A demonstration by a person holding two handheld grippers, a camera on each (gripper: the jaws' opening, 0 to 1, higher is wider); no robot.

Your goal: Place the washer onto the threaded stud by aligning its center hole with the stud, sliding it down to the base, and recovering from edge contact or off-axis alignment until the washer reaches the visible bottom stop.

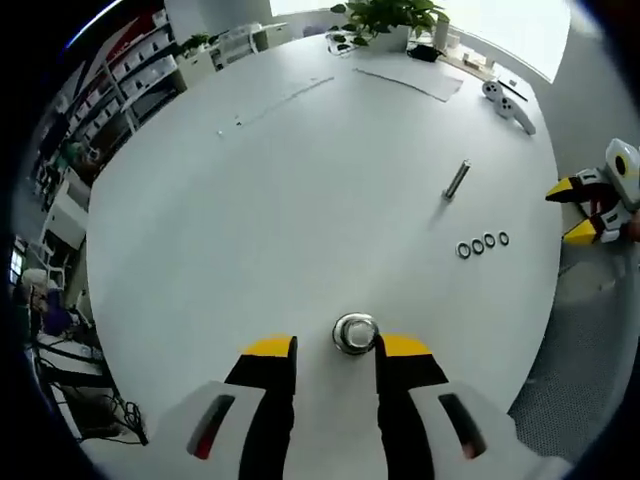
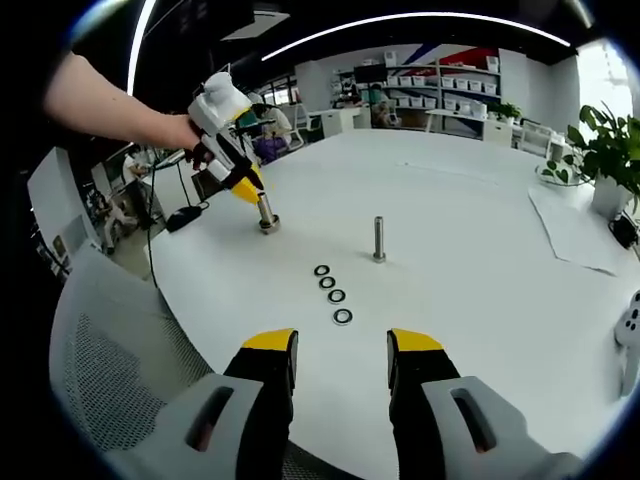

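Claws first: we see our left claw [image 2: 243, 188] on the left in the right gripper view, its yellow tips around the top of one upright bolt [image 2: 267, 213]. To the right, four washers [image 2: 331, 289] lie in a row on the white table [image 2: 480, 290]. Just past them stands a second bolt [image 2: 379, 240]. Our right claw [image 2: 342, 350] hangs wide, holding nothing.
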